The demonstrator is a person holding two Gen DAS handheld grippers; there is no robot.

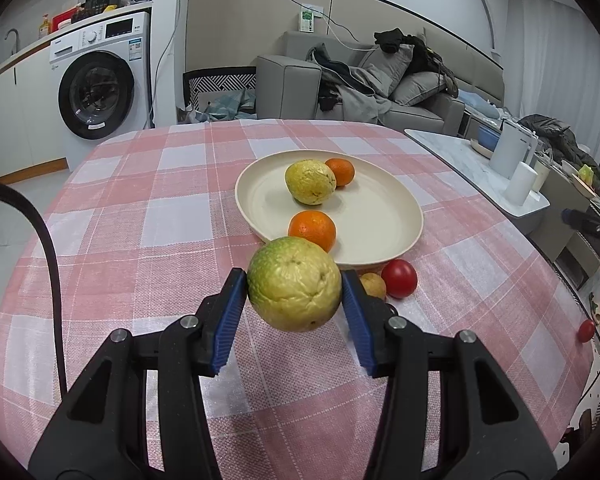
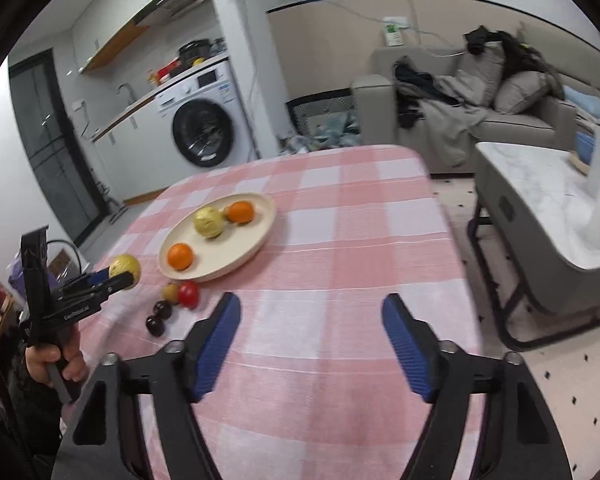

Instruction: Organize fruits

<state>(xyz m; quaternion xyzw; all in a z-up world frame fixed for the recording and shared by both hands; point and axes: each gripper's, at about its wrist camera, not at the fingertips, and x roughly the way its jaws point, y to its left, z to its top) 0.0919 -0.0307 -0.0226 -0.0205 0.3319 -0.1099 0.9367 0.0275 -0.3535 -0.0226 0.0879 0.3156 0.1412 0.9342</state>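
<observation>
1. Left view: my left gripper [image 1: 294,294] clamps a green fruit [image 1: 293,284] between its blue pads, lifted off the tablecloth [image 1: 139,216]; I judge it bound for the plate [image 1: 380,216] at twelve o'clock.
2. Right view: my right gripper [image 2: 312,344] hovers level, jaws spread and empty, plate [image 2: 259,236] at eleven o'clock.

My left gripper [image 1: 294,294] holds a guava [image 1: 293,284] above the tabletop [image 1: 139,220], just before the plate [image 1: 380,216], where another guava [image 1: 310,182] sits between two oranges [image 1: 312,230].
</observation>
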